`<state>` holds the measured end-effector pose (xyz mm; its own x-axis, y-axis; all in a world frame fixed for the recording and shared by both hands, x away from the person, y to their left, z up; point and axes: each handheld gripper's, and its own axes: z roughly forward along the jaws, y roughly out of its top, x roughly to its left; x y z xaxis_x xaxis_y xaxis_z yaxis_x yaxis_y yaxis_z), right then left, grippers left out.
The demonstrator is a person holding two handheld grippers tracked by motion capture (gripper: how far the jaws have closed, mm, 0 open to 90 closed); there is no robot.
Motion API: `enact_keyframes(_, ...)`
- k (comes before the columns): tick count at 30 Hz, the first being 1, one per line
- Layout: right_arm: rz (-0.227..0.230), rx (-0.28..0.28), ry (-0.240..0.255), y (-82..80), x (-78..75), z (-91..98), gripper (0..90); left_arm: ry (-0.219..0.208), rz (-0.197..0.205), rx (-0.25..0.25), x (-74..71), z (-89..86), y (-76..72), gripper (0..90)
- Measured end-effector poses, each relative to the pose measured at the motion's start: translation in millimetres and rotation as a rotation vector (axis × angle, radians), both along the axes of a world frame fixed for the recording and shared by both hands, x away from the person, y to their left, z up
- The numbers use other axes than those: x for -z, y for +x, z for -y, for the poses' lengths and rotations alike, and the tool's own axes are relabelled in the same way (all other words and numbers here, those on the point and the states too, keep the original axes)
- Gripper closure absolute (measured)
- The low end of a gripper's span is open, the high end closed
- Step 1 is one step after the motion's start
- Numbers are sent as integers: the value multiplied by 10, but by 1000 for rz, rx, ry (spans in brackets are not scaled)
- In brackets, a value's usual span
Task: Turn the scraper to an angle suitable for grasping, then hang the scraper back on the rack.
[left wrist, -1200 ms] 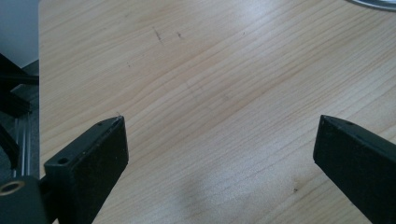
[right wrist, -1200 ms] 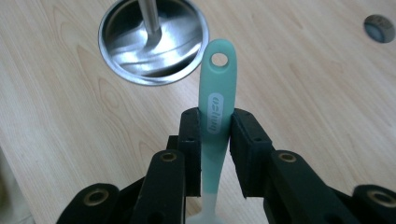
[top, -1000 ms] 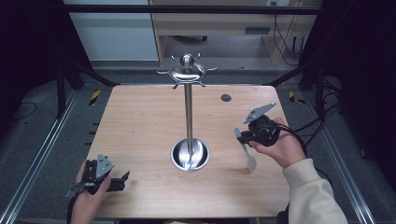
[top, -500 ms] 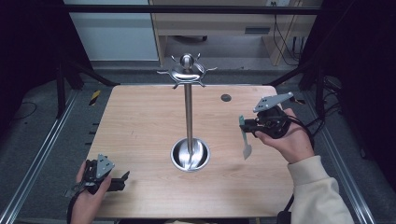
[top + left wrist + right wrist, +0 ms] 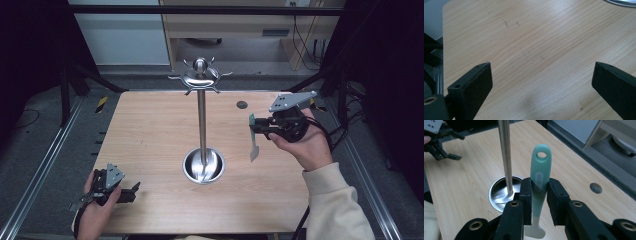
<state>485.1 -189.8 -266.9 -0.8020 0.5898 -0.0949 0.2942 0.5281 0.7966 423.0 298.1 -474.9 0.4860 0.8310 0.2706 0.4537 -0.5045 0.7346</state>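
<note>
A steel stand point(image 5: 202, 125) rises from a round dish base point(image 5: 203, 166) at the table's middle, with a ring of hooks point(image 5: 200, 77) at its top. My right gripper point(image 5: 257, 125) is held in the air to the right of the pole, shut on the teal handle of a small spatula point(image 5: 254, 151) whose pale blade hangs down. In the right gripper view the jaws point(image 5: 539, 192) clamp the handle point(image 5: 541, 167) below its hanging hole, with the pole point(image 5: 506, 152) just behind. My left gripper point(image 5: 131, 192) lies at the front left corner, open point(image 5: 541, 75) over bare wood.
The wooden table point(image 5: 150, 130) has a small dark round hole point(image 5: 242, 104) at its far right. Metal frame rails point(image 5: 45, 165) run along both sides. A pale cabinet point(image 5: 120, 35) and a wooden desk stand beyond the far edge.
My right gripper has risen with the spatula, so its blade now hangs higher above the table. The left gripper has stayed put.
</note>
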Motion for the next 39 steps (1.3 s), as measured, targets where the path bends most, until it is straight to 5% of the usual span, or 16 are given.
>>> enact_keyframes(16, 62, 11, 70, -301, -220, 71, 749, -6, 8, -13, -24, -22, -70, 29)
enact_keyframes(39, 92, -21, 134, -331, -332, -23, 749, 0, 6, 0, -18, -3, -43, 29)
